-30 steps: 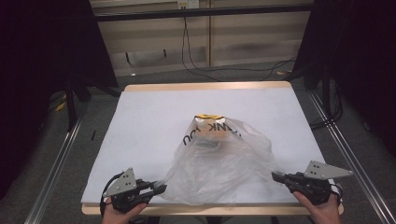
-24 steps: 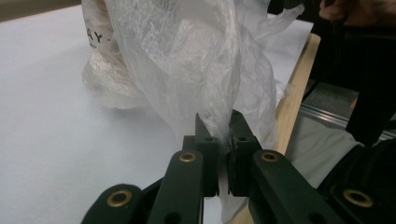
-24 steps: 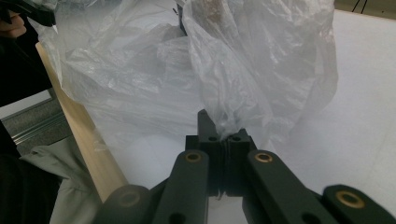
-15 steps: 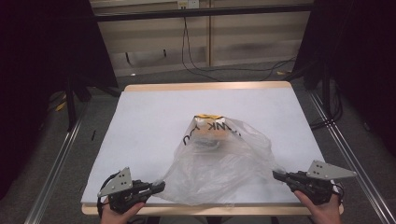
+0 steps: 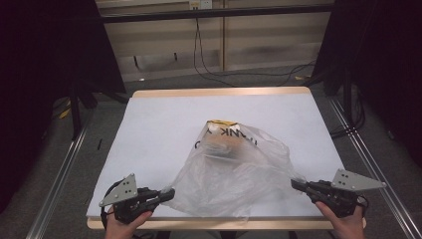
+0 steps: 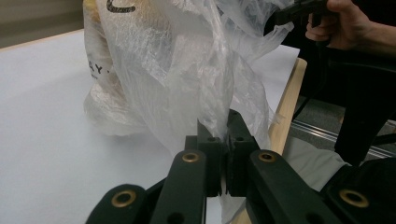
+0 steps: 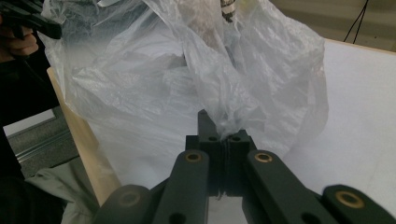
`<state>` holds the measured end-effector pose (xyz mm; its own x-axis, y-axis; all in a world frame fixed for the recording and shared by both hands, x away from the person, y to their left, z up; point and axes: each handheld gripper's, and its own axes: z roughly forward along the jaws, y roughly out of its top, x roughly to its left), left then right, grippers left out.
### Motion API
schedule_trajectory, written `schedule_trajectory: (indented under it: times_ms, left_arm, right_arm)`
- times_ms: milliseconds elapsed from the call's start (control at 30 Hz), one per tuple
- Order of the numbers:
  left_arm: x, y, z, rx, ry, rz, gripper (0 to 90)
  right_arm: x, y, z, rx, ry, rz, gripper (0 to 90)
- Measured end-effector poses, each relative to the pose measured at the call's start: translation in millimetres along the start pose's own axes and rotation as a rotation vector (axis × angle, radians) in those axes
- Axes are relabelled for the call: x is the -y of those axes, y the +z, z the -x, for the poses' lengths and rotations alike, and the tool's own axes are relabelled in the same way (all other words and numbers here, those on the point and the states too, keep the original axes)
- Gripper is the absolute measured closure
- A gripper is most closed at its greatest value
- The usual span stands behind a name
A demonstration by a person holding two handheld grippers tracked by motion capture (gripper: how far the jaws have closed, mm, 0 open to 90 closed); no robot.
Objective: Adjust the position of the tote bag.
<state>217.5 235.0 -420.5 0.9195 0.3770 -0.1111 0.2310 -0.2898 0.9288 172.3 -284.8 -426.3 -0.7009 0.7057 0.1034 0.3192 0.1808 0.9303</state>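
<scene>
the bag (image 5: 234, 164) lies on the white tabletop (image 5: 159, 129), in the near half, slightly right of centre. it is thin clear plastic, crumpled, with dark lettering and a yellow patch at its far end. a brownish item shows through the plastic near that end; what it is cannot be told.

the left gripper (image 5: 169, 193) sits at the near left corner of the tabletop, held in a hand at the near edge, and points right toward the bag. its tips touch the bag's near left edge. in the left gripper view the jaws stand together with a fold of plastic pinched between them, so the left gripper (image 6: 218, 128) is clenched on the bag (image 6: 187, 70). the rest of the bag rises ahead of the jaws and spreads to their left.

the right gripper (image 5: 294, 184) sits at the near right corner and points left. its tips meet a thin drawn-out corner of the bag on the right side. in the right gripper view the jaws are together on a gathered strip of plastic, so the right gripper (image 7: 219, 130) is also grasping the bag (image 7: 187, 79).

the bag thus lies between the two grippers, each holding one near corner, with the bulk of it farther away from the person.
</scene>
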Motion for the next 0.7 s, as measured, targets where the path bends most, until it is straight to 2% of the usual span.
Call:
schedule_trajectory:
  times_ms: [67, 233, 333, 500, 700]
  left_arm:
    - [-2.0, -1.1, -0.4, 0.0, 0.015, 0.0, 87.7]
    - [-6.5, -2.1, 0.5, 0.001, 0.005, 0.018, 87.7]
    - [-12.8, -1.1, -1.3, 0.008, 0.023, 0.016, 87.7]
    - [-21.0, 0.3, -4.4, 0.008, 0.009, 0.037, 87.7]
    - [-35.4, -0.6, -7.0, -0.007, 0.036, 0.062, 87.8]
  right_arm:
    - [-2.6, 0.6, 0.7, -0.006, -0.003, 0.009, 88.9]
    - [-10.6, 2.2, -0.6, -0.03, -0.011, 0.03, 88.9]
    - [-17.4, 3.0, -0.8, -0.038, -0.023, 0.044, 89.0]
    - [-27.5, 0.5, -0.7, -0.04, -0.032, 0.066, 89.0]
    - [-38.6, -1.3, 1.1, -0.042, -0.046, 0.091, 89.1]
